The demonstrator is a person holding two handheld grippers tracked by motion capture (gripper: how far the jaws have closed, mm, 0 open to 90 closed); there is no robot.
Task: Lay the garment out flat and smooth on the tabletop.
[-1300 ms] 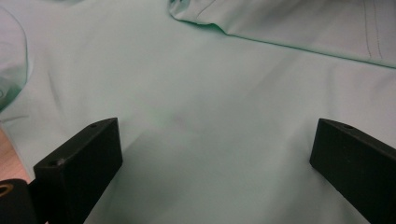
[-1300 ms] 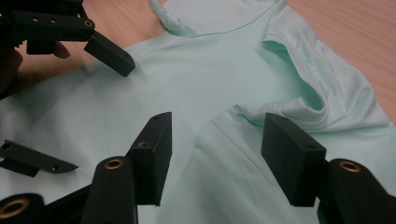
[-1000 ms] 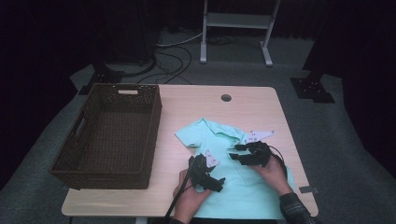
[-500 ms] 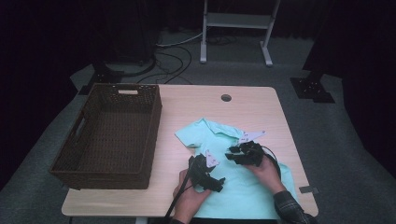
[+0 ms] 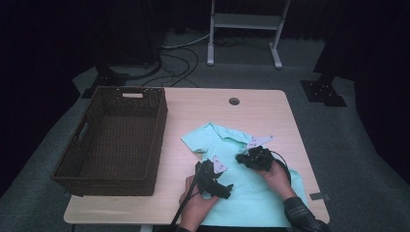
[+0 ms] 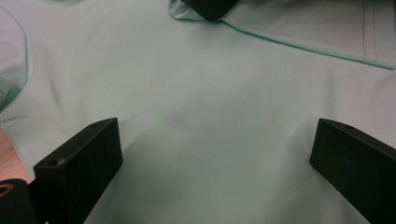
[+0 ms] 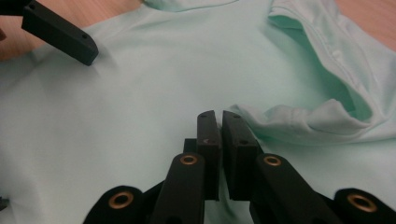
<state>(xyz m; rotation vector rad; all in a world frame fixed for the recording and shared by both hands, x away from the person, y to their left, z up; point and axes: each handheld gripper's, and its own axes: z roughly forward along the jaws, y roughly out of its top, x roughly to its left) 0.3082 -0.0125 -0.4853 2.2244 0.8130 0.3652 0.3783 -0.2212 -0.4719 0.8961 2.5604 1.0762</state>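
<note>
- On the near right of the light wooden table (image 5: pixel 270 104), a mint-green shirt (image 5: pixel 251 193) lies spread.
- Left gripper (image 6: pixel 215 154): jaws wide apart, over flat cloth.
- Right gripper (image 7: pixel 219 122): jaws have just been closing, now together on a shirt fold.
- Dark wicker basket (image 5: pixel 72 159): left side.

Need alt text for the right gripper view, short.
The right gripper has its two black jaws closed on a fold of a mint green shirt spread flat on a wooden table. A jaw of the left gripper reaches in at the upper left.
</note>
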